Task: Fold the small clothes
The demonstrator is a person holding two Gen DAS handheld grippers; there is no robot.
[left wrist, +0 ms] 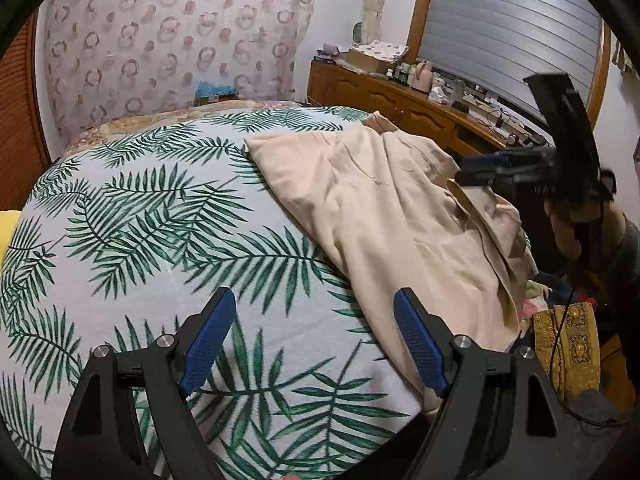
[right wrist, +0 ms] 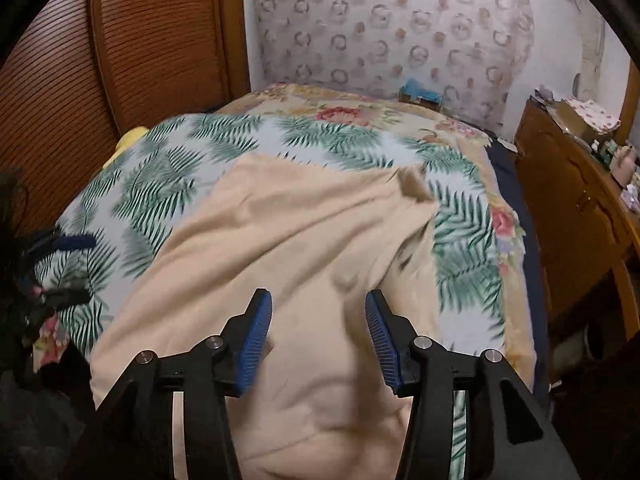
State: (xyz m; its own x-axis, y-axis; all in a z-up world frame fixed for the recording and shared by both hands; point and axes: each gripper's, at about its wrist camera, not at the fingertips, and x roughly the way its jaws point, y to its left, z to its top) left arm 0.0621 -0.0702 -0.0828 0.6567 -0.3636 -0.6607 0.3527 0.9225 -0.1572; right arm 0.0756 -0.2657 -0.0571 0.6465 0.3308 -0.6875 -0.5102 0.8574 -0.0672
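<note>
Dresser (left wrist: 404, 100) clutter in left view; beige garment (right wrist: 288, 240) fills right

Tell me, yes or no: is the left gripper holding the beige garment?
No. The left gripper is open over the leaf-print bedspread, nothing between its fingers, and the beige garment lies beside it.

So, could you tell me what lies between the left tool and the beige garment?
Only bare leaf-print bedsheet: the left tool hangs open over it, with the beige garment beyond, seen in the left wrist view.
</note>
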